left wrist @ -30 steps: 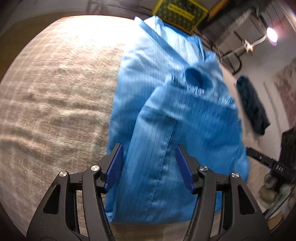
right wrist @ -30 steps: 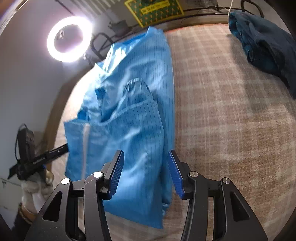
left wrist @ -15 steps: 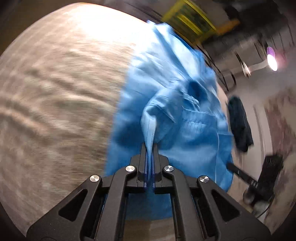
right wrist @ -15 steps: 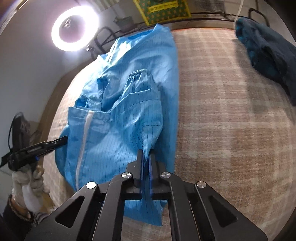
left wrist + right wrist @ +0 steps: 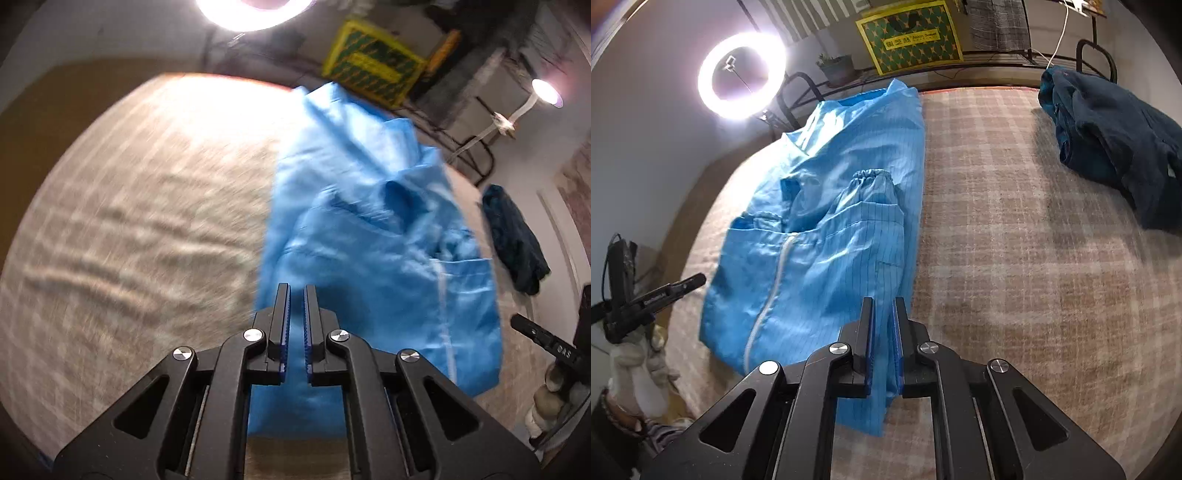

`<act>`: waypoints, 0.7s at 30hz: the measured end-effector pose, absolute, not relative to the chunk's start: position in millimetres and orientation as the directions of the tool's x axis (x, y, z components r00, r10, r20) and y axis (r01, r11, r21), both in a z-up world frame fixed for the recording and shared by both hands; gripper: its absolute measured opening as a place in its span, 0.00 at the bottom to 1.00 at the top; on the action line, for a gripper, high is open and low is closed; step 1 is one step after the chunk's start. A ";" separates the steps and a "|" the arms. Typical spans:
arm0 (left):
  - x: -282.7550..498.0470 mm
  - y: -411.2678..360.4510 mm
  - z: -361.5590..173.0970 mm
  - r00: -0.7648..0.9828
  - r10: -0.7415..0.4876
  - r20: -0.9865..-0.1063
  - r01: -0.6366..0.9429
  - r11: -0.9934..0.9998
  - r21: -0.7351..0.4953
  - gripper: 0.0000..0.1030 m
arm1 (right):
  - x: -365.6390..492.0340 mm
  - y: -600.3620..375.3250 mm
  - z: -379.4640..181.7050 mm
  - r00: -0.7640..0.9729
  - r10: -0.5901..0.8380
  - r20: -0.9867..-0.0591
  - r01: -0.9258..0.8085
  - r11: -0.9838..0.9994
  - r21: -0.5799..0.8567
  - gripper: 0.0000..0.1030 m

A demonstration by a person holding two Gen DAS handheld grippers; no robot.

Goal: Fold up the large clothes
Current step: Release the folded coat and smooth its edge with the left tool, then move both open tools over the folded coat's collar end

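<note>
The left gripper (image 5: 293, 325) has its jaws drawn almost together, with only a thin slit between the ridged blue pads. Blue shows through the slit, but the view is too blurred to tell whether cloth is caught there. The light blue garment (image 5: 369, 221) lies just ahead of this gripper and to its right, spread on a plaid blanket (image 5: 129, 221).

The right gripper (image 5: 882, 332) stands narrow with its jaws opening. A fold of the garment's near edge sits between its pads. The rest of the garment runs ahead and to this gripper's left, with a white zipper (image 5: 768, 295) and an elastic cuff (image 5: 873, 175) facing up.

Far ahead of the right gripper stands a yellow and green box (image 5: 910, 37). Its label carries Chinese characters and small Latin words that seem to read "Asian Sweet". A ring light (image 5: 740, 75) glows ahead to the left. A dark blue garment (image 5: 1108, 140) lies ahead to the right, well apart. A gloved hand (image 5: 635, 369) shows at the far left, holding the other gripper, whose white lettering is too small to read.
</note>
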State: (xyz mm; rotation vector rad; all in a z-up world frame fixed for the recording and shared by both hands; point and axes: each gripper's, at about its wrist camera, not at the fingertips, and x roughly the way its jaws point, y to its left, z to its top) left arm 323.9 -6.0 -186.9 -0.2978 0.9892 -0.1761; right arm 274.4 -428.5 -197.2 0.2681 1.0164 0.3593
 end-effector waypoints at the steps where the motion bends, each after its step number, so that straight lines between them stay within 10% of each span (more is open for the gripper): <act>1: 327.3 -12.8 -184.6 0.546 -0.290 -0.786 0.040 0.946 -0.321 0.03 | 273.6 -424.2 -195.1 0.485 0.419 -0.767 -0.188 0.907 0.377 0.08; 21: 375.7 -34.2 -230.4 0.461 -0.171 -0.871 -0.023 0.979 -0.204 0.06 | 311.4 -378.3 -241.9 0.453 0.198 -0.869 -0.183 0.975 0.127 0.07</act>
